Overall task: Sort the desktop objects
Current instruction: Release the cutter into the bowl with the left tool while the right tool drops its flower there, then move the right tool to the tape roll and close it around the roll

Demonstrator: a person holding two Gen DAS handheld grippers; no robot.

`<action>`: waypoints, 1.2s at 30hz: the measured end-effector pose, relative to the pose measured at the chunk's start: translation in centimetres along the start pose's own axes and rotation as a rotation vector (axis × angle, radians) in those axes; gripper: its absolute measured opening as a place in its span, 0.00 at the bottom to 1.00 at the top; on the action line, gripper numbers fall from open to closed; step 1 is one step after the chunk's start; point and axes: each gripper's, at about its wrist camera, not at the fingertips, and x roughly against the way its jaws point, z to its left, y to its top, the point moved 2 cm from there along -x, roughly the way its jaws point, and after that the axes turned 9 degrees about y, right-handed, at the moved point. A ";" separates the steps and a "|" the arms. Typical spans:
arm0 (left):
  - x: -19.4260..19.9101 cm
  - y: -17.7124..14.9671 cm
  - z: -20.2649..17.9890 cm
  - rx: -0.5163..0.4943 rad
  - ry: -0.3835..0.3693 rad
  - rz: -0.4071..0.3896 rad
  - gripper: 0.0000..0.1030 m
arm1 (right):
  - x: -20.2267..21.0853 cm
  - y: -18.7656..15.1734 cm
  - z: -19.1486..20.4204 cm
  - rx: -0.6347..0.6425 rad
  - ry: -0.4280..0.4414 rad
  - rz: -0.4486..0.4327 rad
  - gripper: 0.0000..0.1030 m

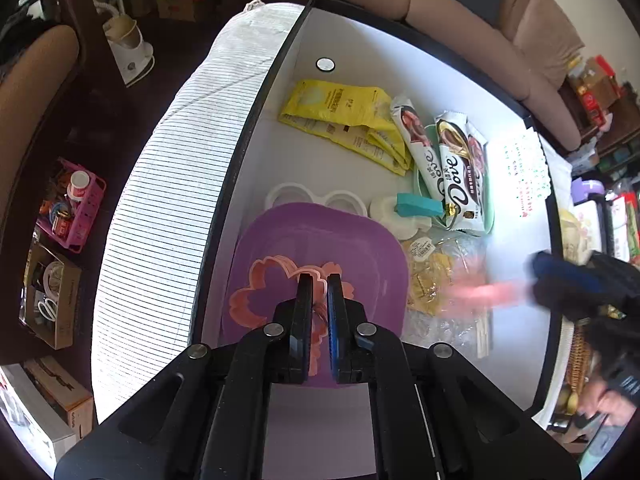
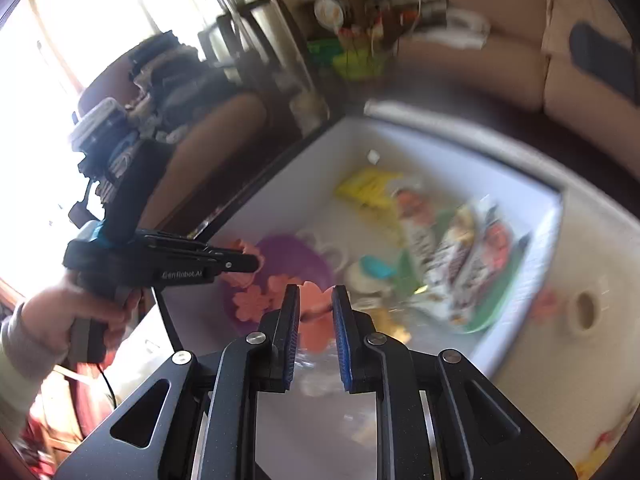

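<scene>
A purple square plate (image 1: 352, 248) lies on the white desk mat (image 1: 360, 44) and holds pink flower-shaped cutters (image 1: 266, 284). My left gripper (image 1: 319, 280) is shut on a pink flower cutter (image 1: 318, 312), just above the plate. My right gripper (image 2: 315, 292) is shut on another pink flower cutter (image 2: 316, 300) and holds it over the clear bags; it shows blurred at the right edge of the left wrist view (image 1: 532, 284). A green plate (image 1: 486, 216) carries Dove chocolate bars (image 1: 454, 168).
A yellow packet (image 1: 344, 114), white round moulds (image 1: 316, 198), a white tape dispenser with a teal clip (image 1: 416, 208) and clear bags of yellow items (image 1: 440, 280) lie on the mat. A small white disc (image 1: 325, 65) sits far back. A tape roll (image 2: 584, 312) lies off the mat.
</scene>
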 end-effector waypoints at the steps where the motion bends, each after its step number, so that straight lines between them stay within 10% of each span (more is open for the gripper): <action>1: 0.0 0.1 0.0 0.002 -0.002 0.001 0.06 | -1.5 0.3 0.2 -0.017 -0.002 0.026 0.16; 9: 0.0 -0.3 -0.3 -0.007 0.009 0.002 0.11 | -7.1 0.4 1.5 -0.067 -0.011 0.092 0.16; 15: 1.8 -0.6 -1.1 -0.031 0.025 -0.038 0.38 | -2.1 -0.1 1.2 -0.050 -0.078 0.023 0.19; 21: 5.9 -1.2 -3.6 -0.057 -0.028 -0.126 0.40 | 5.9 -1.3 -0.3 -0.054 -0.125 -0.093 0.23; 30: 11.1 -2.8 -16.0 -0.191 -0.266 -0.204 0.48 | 17.4 -6.1 -8.2 -0.168 -0.293 -0.242 0.36; 36: 8.2 -1.2 -25.5 -0.216 -0.232 -0.211 0.51 | 21.6 -12.1 -11.0 -0.247 -0.371 -0.299 0.37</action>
